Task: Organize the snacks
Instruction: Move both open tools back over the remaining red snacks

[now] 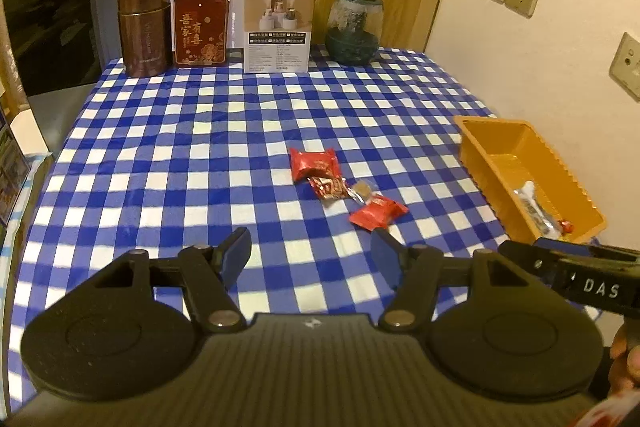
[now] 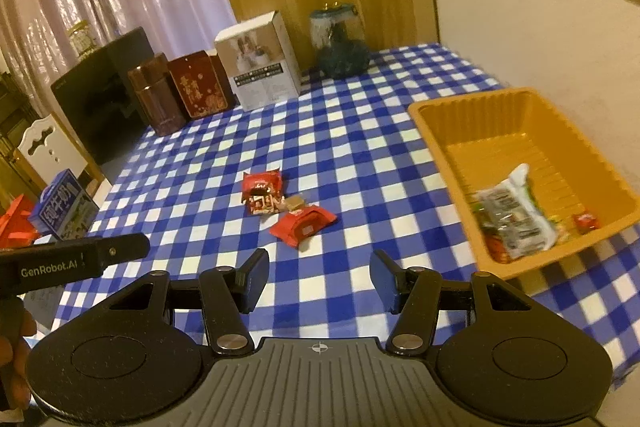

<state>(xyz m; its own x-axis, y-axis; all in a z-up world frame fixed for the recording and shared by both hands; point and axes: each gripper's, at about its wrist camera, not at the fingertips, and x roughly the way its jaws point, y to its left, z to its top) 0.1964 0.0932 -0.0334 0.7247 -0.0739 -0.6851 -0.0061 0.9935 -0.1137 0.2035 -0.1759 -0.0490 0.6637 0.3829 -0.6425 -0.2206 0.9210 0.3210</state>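
Note:
A small heap of snacks lies mid-table on the blue checked cloth: a red packet [image 1: 314, 165], a clear-and-red wrapped sweet [image 1: 332, 188] and another red packet [image 1: 378, 213]. The right wrist view has the same red packet [image 2: 262, 183] and the nearer red packet [image 2: 302, 225]. An orange tray [image 1: 476, 147] stands at the right edge, with a white-green bag [image 2: 514, 213] and a small red sweet [image 2: 585, 221] lying in the orange tray [image 2: 460, 115]. My left gripper [image 1: 311, 257] is open and empty, just short of the heap. My right gripper [image 2: 319, 277] is open and empty too.
Along the far edge stand a brown tin [image 1: 144, 27], a red box [image 1: 200, 29], a white carton [image 1: 278, 25] and a glass jar [image 1: 354, 27]. A black appliance [image 1: 52, 27] stands far left. A blue milk carton [image 2: 64, 211] sits off the table's left side.

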